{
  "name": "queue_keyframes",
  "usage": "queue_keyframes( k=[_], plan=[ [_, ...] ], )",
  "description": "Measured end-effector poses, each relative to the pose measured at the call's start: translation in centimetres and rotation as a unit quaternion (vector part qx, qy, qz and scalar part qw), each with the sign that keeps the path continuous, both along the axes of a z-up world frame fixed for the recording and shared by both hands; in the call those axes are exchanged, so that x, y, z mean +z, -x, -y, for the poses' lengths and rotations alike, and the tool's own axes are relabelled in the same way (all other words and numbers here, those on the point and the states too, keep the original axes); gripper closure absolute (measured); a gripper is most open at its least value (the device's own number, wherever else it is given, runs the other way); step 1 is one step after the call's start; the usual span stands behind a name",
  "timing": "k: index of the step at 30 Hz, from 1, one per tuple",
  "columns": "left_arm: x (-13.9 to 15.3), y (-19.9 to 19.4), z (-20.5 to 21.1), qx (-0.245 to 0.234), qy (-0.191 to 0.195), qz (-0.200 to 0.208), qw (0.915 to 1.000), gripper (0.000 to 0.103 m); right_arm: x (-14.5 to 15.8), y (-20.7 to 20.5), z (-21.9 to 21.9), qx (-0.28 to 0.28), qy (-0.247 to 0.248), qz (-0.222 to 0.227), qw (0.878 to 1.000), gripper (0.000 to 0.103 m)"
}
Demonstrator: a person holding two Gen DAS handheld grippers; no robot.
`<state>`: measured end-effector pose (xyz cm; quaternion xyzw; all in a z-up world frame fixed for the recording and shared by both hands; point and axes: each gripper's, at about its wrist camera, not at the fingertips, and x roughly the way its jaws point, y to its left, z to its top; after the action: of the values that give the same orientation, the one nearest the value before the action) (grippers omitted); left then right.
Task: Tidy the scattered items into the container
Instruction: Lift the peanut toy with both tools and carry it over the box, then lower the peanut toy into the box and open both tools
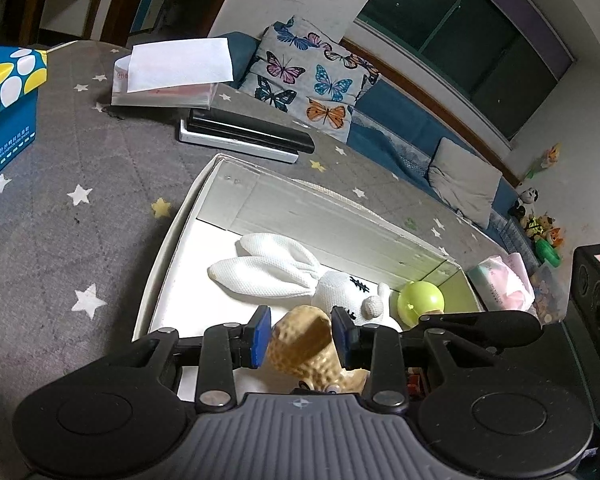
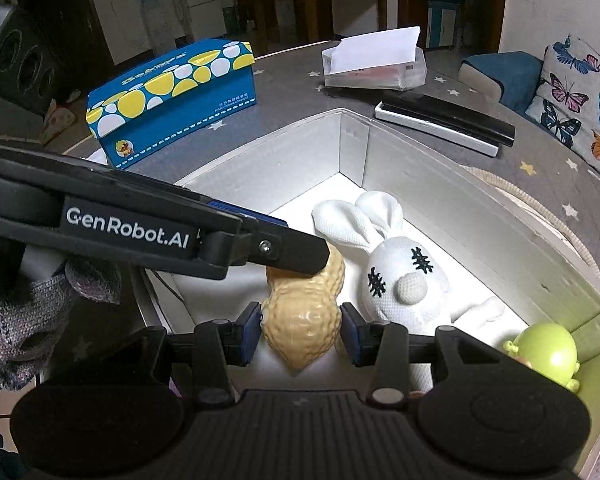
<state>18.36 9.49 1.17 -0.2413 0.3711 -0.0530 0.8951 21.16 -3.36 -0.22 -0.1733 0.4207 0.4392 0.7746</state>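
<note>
A tan peanut toy (image 2: pixel 304 320) lies in the white open box (image 2: pixel 260 148), next to a white rabbit plush (image 2: pixel 404 276) and a green round toy (image 2: pixel 548 352). My right gripper (image 2: pixel 300 330) has its blue pads on either side of the peanut's near end, close to it, with a slight gap. My left gripper (image 1: pixel 300 334) straddles the peanut (image 1: pixel 300 340) from the other end, pads at its sides. In the right wrist view the left gripper's finger (image 2: pixel 260 248) lies over the peanut's far end. The rabbit (image 1: pixel 300 276) and green toy (image 1: pixel 420 300) also show in the left wrist view.
The box (image 1: pixel 172 236) sits on a grey star-patterned cloth (image 1: pixel 60 200). A blue and yellow tissue box (image 2: pixel 172 96), a clear bag with white paper (image 2: pixel 376 64) and a black and white flat case (image 2: pixel 444 124) stand behind it. A butterfly cushion (image 1: pixel 312 76) lies beyond.
</note>
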Motion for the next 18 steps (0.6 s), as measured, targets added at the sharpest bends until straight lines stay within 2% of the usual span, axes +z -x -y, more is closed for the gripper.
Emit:
queue_keyframes(
  k=[18],
  plan=[
    [0.01, 0.08, 0.26, 0.000, -0.010, -0.002, 0.9999, 0.068, -0.13, -0.31, 0.14, -0.005, 0.001, -0.013, 1.000, 0.059]
  ],
)
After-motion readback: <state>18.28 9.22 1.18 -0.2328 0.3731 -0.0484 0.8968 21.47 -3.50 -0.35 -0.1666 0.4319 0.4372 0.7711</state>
